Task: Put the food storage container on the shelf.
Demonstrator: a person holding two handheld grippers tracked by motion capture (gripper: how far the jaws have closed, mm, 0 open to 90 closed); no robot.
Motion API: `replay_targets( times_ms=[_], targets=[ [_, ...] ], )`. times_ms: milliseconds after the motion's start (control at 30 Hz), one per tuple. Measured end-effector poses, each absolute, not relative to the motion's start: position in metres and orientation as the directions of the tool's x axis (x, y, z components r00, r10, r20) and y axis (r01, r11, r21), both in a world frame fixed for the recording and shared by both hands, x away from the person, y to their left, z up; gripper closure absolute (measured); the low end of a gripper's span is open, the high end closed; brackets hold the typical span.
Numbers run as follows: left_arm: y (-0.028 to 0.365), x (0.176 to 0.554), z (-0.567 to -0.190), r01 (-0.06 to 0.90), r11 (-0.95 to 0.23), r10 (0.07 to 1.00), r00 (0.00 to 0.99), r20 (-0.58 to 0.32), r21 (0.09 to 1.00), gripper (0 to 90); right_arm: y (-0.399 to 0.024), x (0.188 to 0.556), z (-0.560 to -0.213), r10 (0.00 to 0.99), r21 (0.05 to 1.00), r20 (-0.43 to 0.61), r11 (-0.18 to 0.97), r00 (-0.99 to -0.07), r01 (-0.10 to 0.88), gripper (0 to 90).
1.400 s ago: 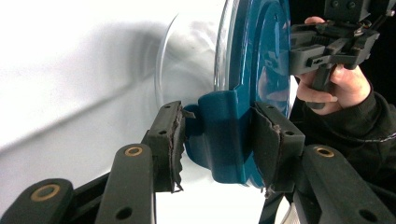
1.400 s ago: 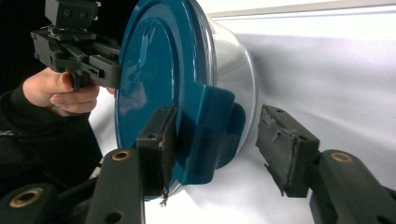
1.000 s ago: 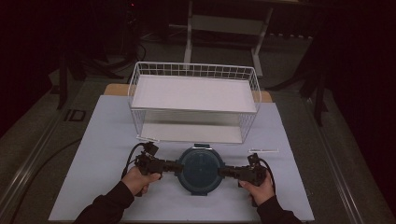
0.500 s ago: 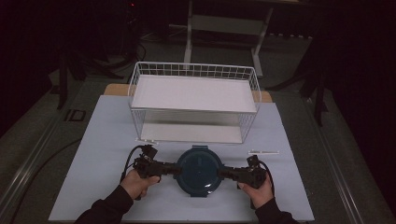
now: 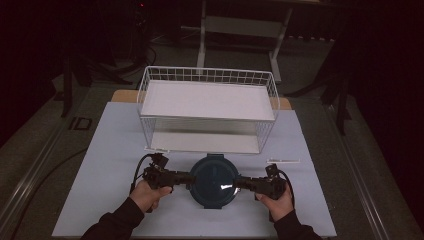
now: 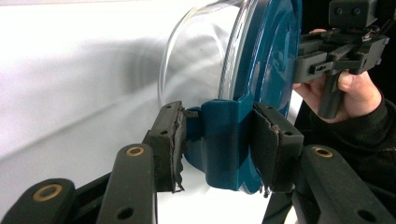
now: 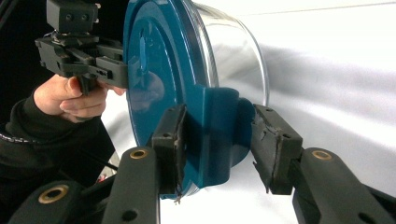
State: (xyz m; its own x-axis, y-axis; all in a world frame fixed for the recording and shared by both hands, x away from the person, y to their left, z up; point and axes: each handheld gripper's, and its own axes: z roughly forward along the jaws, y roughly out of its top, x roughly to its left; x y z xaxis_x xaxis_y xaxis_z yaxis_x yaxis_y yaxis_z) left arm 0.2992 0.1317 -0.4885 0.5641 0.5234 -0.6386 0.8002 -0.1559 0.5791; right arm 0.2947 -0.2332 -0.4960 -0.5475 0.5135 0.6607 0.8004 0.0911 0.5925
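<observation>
A round clear glass container with a dark blue lid (image 5: 215, 181) sits on the pale mat near the table's front edge, just before the wire basket. My left gripper (image 5: 191, 178) comes in from the left and is shut on the lid's left clip tab (image 6: 219, 154), with both pads pressed against its sides. From the right, my right gripper (image 5: 238, 184) is shut on the opposite clip tab (image 7: 210, 135). The left gripper view has the glass bowl (image 6: 201, 56) and the other hand's gripper (image 6: 343, 44) beyond the lid. In the right gripper view, the lid's blue face (image 7: 154, 70) stands on edge.
A white wire basket (image 5: 210, 75) holding a white shelf board stands behind the container, mid-table. Two thin white strips (image 5: 282, 161) (image 5: 156, 149) lie at the basket's front corners. The pale mat (image 5: 110, 150) covers the table; dark floor and stand legs lie beyond.
</observation>
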Motion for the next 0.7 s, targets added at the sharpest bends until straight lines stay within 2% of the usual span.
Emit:
replay_targets(
  times_ms=[433, 700],
  targets=[
    [0.136, 0.326, -0.479, 0.777, -0.124, 0.535, 0.577, -0.618, 0.618, 56.3, -0.229, 0.317, -0.485, 0.520, 0.628, 0.639, 0.071, -0.566, 0.775, 57.0],
    [0.138, 0.347, -0.477, 0.768, -0.089, 0.541, 0.572, -0.617, 0.634, 56.3, -0.225, 0.347, -0.475, 0.535, 0.657, 0.618, 0.051, -0.576, 0.752, 57.0]
  ],
)
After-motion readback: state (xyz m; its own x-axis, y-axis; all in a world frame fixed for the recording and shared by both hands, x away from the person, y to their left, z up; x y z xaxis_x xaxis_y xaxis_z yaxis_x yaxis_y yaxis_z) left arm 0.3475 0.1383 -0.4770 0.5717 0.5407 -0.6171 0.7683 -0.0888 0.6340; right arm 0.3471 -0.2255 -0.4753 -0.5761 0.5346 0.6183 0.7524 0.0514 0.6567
